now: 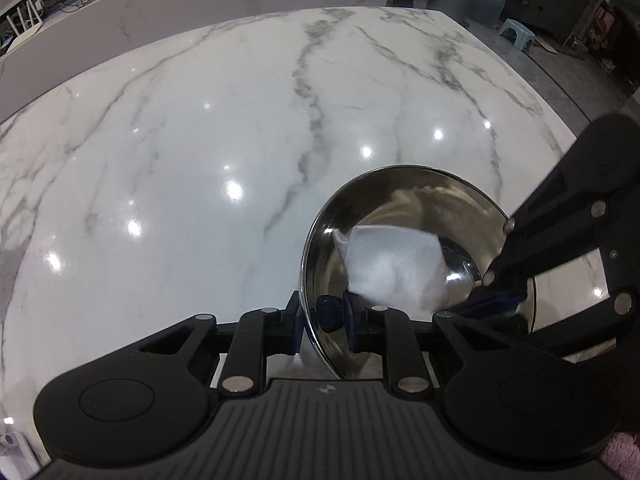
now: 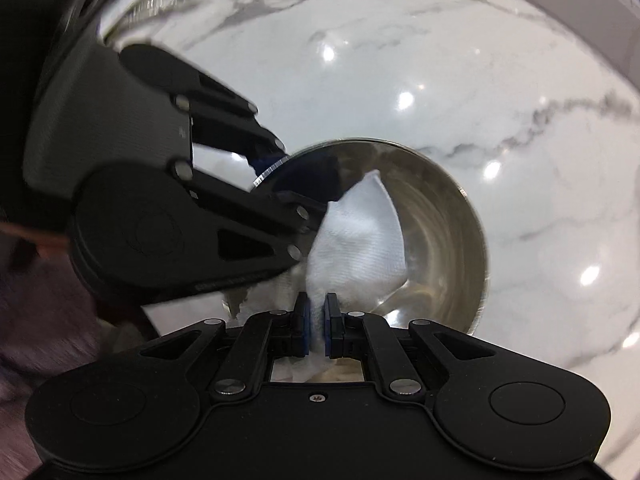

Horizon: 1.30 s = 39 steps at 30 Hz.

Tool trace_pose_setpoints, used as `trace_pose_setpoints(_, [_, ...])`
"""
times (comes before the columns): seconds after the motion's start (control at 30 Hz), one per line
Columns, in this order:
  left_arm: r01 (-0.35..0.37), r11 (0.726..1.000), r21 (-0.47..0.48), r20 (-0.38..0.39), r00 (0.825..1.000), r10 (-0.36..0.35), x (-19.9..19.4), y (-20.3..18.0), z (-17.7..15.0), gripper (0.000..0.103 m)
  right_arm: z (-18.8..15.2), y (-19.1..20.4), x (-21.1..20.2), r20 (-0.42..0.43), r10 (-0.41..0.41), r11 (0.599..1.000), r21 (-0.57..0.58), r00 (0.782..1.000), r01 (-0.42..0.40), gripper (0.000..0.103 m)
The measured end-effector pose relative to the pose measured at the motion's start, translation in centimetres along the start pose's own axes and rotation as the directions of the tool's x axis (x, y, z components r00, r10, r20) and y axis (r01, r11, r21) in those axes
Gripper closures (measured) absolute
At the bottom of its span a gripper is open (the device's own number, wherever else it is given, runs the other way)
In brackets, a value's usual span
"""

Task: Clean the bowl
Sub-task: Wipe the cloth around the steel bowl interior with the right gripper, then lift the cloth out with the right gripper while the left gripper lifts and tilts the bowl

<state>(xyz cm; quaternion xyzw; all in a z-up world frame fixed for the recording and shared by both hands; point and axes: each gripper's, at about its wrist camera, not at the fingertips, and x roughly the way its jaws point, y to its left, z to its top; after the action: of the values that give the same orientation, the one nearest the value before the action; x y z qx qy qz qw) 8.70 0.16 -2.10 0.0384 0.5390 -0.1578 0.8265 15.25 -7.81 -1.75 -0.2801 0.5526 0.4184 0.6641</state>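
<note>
Seen from the left wrist, the left gripper (image 1: 325, 322) pinches the near rim of a steel bowl (image 1: 416, 204), one of its fingers inside the wall and one outside, tipping the bowl on the marble table (image 1: 180, 140). A folded white cloth (image 1: 394, 266) lies against the bowl's inner wall, and the right gripper (image 1: 494, 292) reaches in from the right, its tips at the cloth's lower edge.

Seen from the right wrist, the right gripper (image 2: 317, 326) is clenched on the cloth (image 2: 360, 240), whose folded body fans out into the bowl (image 2: 448, 248); the left gripper (image 2: 280, 184) holds the rim at left (a ragged scrap of white shows under it, too unclear to name).

Wiping appears to be the step in hand, with the bowl braced by one hand and the cloth worked by the other. Next, the cloth likely needs sweeping round the inner wall and base while the rim grip stays firm, since the polished steel could slip or spin.
</note>
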Motion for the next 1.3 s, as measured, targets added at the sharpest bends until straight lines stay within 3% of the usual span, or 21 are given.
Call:
trace_pose_setpoints(0.13, [0.004,1.000,0.003,0.000,1.000,-0.004,0.0,0.1,0.0,0.085,-0.1,-0.6,0.1,0.020,-0.099,0.994,-0.049,0.995,0.100,0.099])
trace_pose_setpoints(0.33, [0.052,0.998,0.025,-0.005,0.999,-0.052,0.1,-0.1,-0.1,0.085,-0.6,-0.9,0.8,0.129,-0.254,0.959,-0.098,0.959,0.267,0.099])
trace_pose_setpoints(0.4, [0.058,0.998,0.023,-0.006,0.998,-0.058,0.1,-0.1,-0.1,0.085,-0.7,-1.5,1.0,0.163,-0.248,0.963,-0.066,0.955,0.261,0.099])
trace_pose_setpoints(0.6, [0.059,0.998,0.020,-0.011,0.998,-0.058,0.2,-0.2,0.0,0.084,-2.0,-5.0,0.5,0.229,-0.116,0.993,0.053,0.966,0.107,0.097])
trace_pose_setpoints(0.63, [0.060,0.998,0.013,-0.013,0.998,-0.059,0.2,-0.1,0.1,0.084,-0.6,-4.5,2.3,0.225,-0.088,0.995,0.060,0.970,0.076,0.097])
trace_pose_setpoints(0.7, [0.057,0.998,0.018,-0.013,0.998,-0.056,0.2,-0.3,0.2,0.084,-2.7,2.0,-1.6,0.201,-0.059,0.997,0.050,0.978,0.050,0.097])
trace_pose_setpoints(0.83, [0.049,0.998,0.033,-0.010,0.999,-0.049,0.2,-0.4,0.1,0.084,-2.4,2.8,-1.2,0.124,-0.121,0.991,-0.037,0.985,0.127,0.099])
trace_pose_setpoints(0.93, [0.051,0.998,0.024,-0.010,0.999,-0.051,0.1,-0.2,0.2,0.084,-2.0,3.3,-1.5,0.112,-0.206,0.974,-0.072,0.972,0.215,0.099])
trace_pose_setpoints(1.07, [0.039,0.999,0.020,-0.007,0.999,-0.039,0.1,-0.2,0.1,0.081,-3.2,3.3,-4.2,0.171,-0.235,0.971,-0.010,0.957,0.240,0.099])
trace_pose_setpoints(1.2, [0.012,1.000,0.021,0.004,1.000,-0.012,-0.1,-0.4,0.0,0.076,-5.2,2.4,-7.8,0.272,-0.231,0.971,0.126,0.934,0.204,0.099])
trace_pose_setpoints(1.3, [0.003,1.000,0.022,0.010,1.000,-0.003,-0.1,-0.5,-0.1,0.076,-7.1,1.1,-9.9,0.341,-0.216,0.959,0.252,0.915,0.132,0.099])
